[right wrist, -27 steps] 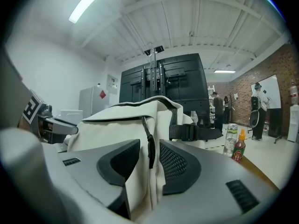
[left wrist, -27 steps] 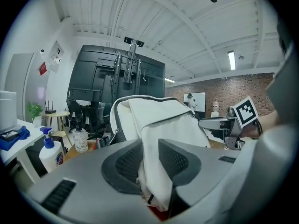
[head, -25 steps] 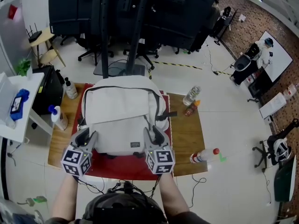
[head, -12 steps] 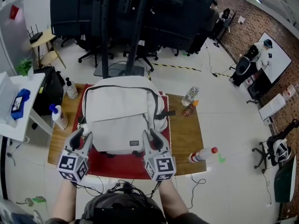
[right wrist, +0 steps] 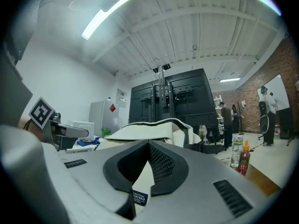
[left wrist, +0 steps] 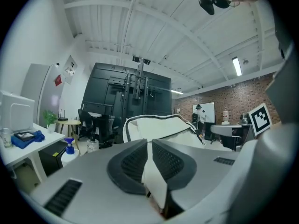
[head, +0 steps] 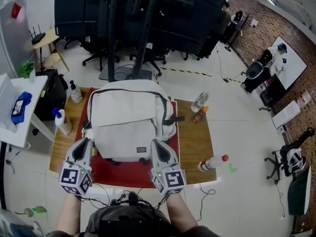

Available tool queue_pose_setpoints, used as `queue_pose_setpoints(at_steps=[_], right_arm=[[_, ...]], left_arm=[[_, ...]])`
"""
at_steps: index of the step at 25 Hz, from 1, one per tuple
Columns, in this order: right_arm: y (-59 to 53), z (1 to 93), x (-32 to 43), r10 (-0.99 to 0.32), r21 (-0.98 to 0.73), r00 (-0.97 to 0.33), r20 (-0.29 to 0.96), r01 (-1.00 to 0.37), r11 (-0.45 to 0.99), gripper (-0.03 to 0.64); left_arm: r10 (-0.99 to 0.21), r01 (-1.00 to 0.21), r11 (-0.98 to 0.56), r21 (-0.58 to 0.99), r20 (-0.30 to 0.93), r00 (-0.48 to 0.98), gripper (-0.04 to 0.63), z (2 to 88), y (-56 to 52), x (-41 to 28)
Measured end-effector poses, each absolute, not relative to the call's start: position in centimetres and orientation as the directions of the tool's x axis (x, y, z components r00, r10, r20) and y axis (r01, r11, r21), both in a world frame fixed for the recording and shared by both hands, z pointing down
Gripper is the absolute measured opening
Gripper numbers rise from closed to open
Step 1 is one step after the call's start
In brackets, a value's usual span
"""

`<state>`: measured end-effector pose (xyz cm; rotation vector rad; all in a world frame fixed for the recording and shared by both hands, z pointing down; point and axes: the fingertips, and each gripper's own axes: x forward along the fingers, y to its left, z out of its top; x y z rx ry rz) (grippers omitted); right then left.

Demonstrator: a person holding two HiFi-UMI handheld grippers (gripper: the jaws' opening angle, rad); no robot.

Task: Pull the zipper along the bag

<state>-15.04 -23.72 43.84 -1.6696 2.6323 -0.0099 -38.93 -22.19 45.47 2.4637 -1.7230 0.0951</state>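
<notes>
A white backpack lies flat on a red mat, its dark zipper line curving round the far top. My left gripper hovers at the bag's near-left corner. My right gripper hovers at the near-right edge, beside the small dark label. Both pairs of jaws have just been closing, and I see nothing pinched between them. In the left gripper view the pads leave only a thin slit, with the bag beyond it. In the right gripper view the tips meet, and the label shows below them.
The mat lies on a wooden table. A spray bottle and a pump bottle stand at the left. At the right are a clear bottle, a sauce bottle and a red-capped bottle lying down. Office chairs stand behind.
Both grippers have drawn back off the bag's front toward me and risen a little. Their jaws stood spread before and are now closed. The bag has not shifted.
</notes>
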Motion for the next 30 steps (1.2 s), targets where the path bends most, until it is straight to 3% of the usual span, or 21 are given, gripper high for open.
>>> queue_pose_setpoints(at_steps=[3,30], right_arm=[[-23.2,44.2,-15.3,-0.904,0.000,-0.428,-0.007,-0.904,0.428,0.023],[-22.2,47.1,-15.5,-0.885,0.074,-0.452,0.117,-0.884,0.461,0.020]], left_arm=[[-0.924,-0.936,-0.340,0.087,0.152,0.350,0.032,46.3,-21.6,-38.8],[-0.906,-0.925,-0.364,0.108,0.190,0.379,0.031,47.0,-20.7,-37.0]])
